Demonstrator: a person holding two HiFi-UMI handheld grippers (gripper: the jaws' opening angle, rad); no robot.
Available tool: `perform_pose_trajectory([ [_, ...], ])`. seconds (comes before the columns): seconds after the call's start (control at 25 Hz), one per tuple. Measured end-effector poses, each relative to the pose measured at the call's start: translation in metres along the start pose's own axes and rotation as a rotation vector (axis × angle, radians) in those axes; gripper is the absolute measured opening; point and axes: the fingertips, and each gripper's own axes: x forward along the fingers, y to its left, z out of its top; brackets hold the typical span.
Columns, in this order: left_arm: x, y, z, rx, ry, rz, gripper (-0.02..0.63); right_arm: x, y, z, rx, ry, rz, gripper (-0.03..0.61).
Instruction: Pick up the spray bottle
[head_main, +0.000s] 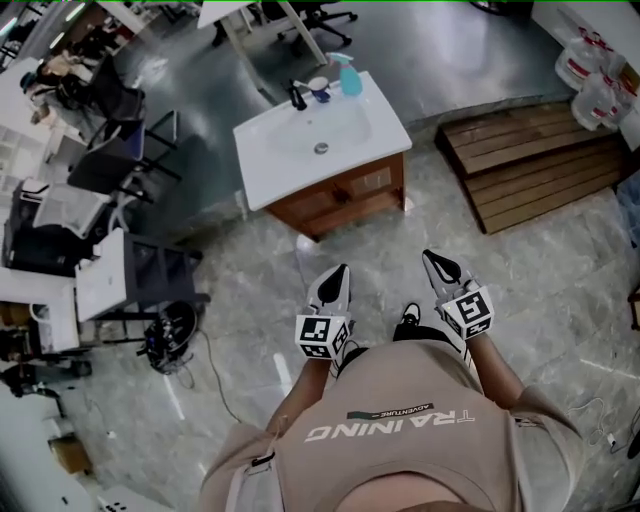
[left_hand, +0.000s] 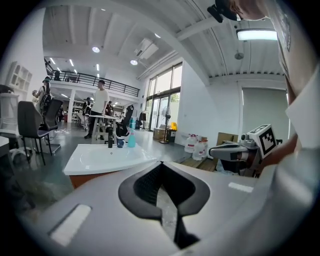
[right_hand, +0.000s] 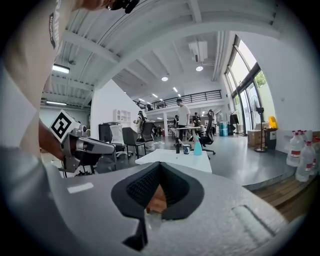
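The teal spray bottle (head_main: 350, 78) stands at the back edge of a white sink top (head_main: 290, 160) on a wooden cabinet, next to a cup (head_main: 319, 88) and a black faucet (head_main: 297, 95). It shows small and far off in the left gripper view (left_hand: 131, 140) and in the right gripper view (right_hand: 198, 147). My left gripper (head_main: 338, 272) and right gripper (head_main: 432, 258) are held side by side close to my body, pointing toward the sink, well short of it. Both are shut with nothing in them, as their own views show for the left gripper (left_hand: 161, 164) and the right gripper (right_hand: 160, 164).
Wooden pallets (head_main: 530, 160) lie to the right of the sink, with water jugs (head_main: 590, 70) beyond them. Desks and office chairs (head_main: 110, 150) crowd the left side. A cable and a small device (head_main: 170, 335) lie on the floor at left. People stand in the far background (left_hand: 100, 107).
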Motion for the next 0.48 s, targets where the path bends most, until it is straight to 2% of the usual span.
perform_pose_trajectory([
  [0.12, 0.016, 0.005, -0.004, -0.024, 0.008, 0.024, 0.014, 0.021, -0.02, 0.007, -0.009, -0.013, 0.025, 0.002],
  [0.32, 0.03, 0.015, -0.004, -0.078, 0.022, 0.072, 0.014, 0.037, -0.027, 0.011, 0.032, -0.022, 0.061, 0.002],
  [0.48, 0.041, 0.006, 0.002, -0.058, 0.03, 0.047, 0.014, 0.037, -0.036, -0.007, 0.049, 0.023, 0.064, 0.002],
])
